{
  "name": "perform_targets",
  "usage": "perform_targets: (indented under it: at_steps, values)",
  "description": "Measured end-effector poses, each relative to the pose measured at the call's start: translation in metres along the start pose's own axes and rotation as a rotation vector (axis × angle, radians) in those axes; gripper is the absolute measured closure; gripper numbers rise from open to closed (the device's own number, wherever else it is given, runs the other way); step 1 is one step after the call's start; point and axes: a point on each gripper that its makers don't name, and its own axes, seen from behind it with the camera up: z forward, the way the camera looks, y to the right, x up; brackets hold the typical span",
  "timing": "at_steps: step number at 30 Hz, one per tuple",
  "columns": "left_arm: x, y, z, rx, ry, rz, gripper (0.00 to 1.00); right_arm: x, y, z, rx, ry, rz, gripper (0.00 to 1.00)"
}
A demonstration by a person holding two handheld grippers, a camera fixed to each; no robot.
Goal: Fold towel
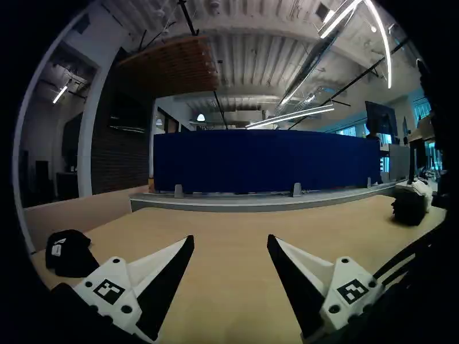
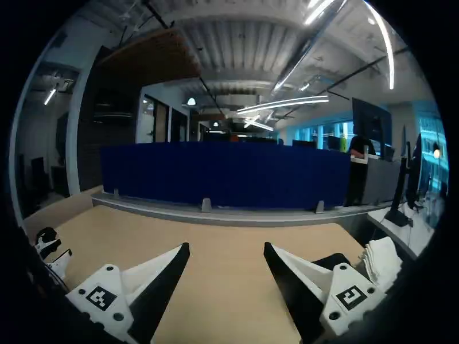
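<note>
A stack of folded cloth, white on black, sits at the table's right edge in the left gripper view. In the right gripper view the folded white towels lie to the right, with a dark cloth partly hidden behind my right finger. My left gripper hovers open over bare tabletop, nothing between its fingers. My right gripper is also open and holds nothing. Both sit well short of the cloth.
The light wooden table runs back to a grey rail and a blue partition. A black item with a white tag lies at the near left. A white-and-black object shows at the left edge. Desks with monitors stand to the right.
</note>
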Motion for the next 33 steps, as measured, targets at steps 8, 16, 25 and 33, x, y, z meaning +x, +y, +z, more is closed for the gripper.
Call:
perform_targets:
  at_steps: [8, 16, 25, 33]
  values:
    - [0.001, 0.000, 0.000, 0.000, 0.000, 0.002, 0.05, 0.023, 0.029, -0.011, -0.038, 0.063, 0.029, 0.00]
    - [0.001, 0.001, -0.001, 0.000, -0.001, 0.002, 0.05, 0.030, 0.057, -0.017, -0.067, 0.117, -0.002, 0.00]
    - [0.000, 0.000, 0.000, 0.000, 0.000, 0.002, 0.05, 0.001, 0.072, -0.020, -0.056, 0.134, 0.043, 0.00]
    - [0.000, 0.000, 0.000, 0.000, 0.000, 0.002, 0.05, -0.043, 0.085, -0.023, -0.052, 0.136, 0.054, 0.00]
